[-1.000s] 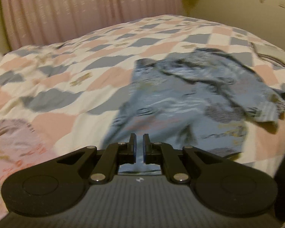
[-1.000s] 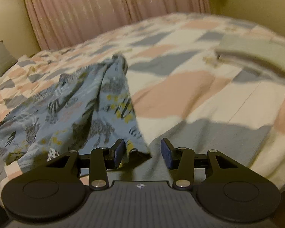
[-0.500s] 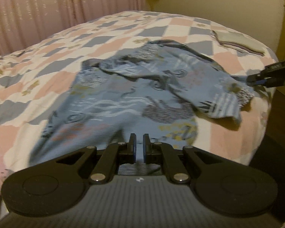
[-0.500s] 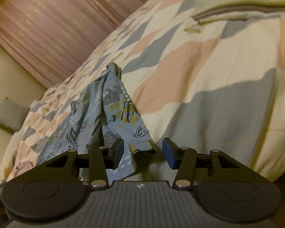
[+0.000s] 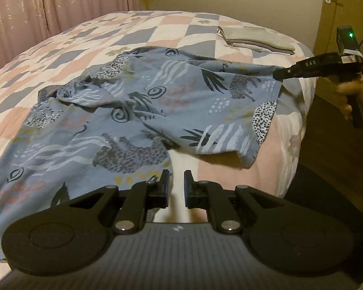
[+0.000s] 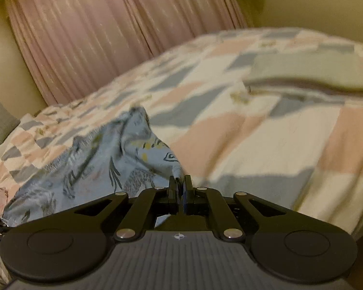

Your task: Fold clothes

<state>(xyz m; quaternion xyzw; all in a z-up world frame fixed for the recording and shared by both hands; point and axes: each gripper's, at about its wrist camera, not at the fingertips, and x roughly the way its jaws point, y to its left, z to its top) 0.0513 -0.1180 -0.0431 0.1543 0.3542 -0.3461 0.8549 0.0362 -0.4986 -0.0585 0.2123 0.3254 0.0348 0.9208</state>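
— Where is the garment?

— The blue cotton shirt printed with leopards, leaves and swirls [image 5: 142,101] lies spread over the checked pink, grey and cream bedspread [image 5: 89,38]. In my left view it fills the frame from nine o'clock across to three o'clock, rumpled along its far edge near ten o'clock.

— What is your right gripper doing?

— My right gripper [image 6: 180,188] is clenched on a pinch of the shirt's cloth; a small peak of fabric stands up between the two fingers at twelve o'clock of the tool. From my left camera I see that same tool at two o'clock, its black tip meeting the shirt's corner, which is drawn taut and lifted off the bedspread, with a hand [image 5: 355,96] wrapped around the handle at three o'clock.

— And the left?

— My left gripper [image 5: 173,186] is released: the fingers stand apart with a clear gap, bare bedspread showing through it. The shirt's near hem sits just beside the left finger, at about eleven o'clock from the gap. Nothing is held there.

— Anything else on the bed?

— A folded stack of pale grey-green cloth [image 5: 256,39] rests near the bed's far corner at one o'clock, well apart from the shirt. Pink pleated curtains [image 6: 104,33] hang behind the bed.
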